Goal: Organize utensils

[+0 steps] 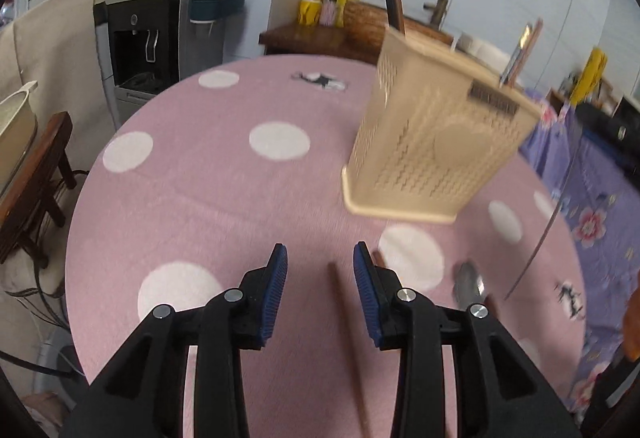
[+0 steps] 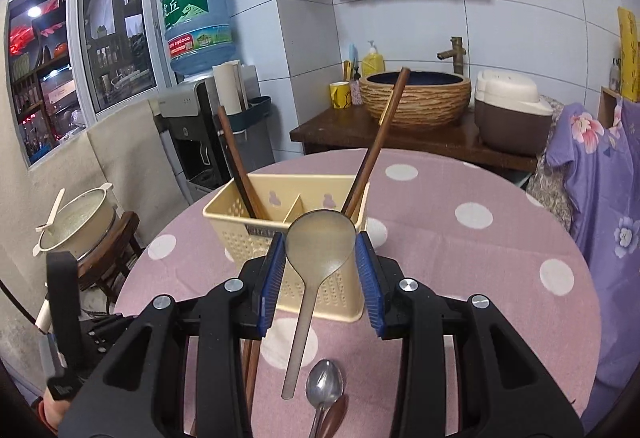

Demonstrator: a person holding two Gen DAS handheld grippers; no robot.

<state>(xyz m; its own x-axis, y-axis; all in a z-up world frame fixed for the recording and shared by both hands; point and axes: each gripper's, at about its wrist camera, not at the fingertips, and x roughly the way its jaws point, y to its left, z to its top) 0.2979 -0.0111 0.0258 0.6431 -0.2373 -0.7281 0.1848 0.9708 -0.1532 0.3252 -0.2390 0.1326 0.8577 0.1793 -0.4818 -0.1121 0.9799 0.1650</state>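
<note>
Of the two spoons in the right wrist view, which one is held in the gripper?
The large pale ladle-like spoon: the right gripper clamps its bowl between the blue pads, handle hanging down. The small metal spoon lies on the pink tablecloth, untouched.

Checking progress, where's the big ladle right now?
Right wrist view, centre: the ladle is clamped by its bowl in the right tool, just before the cream basket.

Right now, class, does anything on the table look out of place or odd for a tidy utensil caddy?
Yes. The right gripper clamps a ladle by its bowl, handle dangling. A steel spoon and chopsticks lie loose on the tablecloth instead of in the caddy.
</note>
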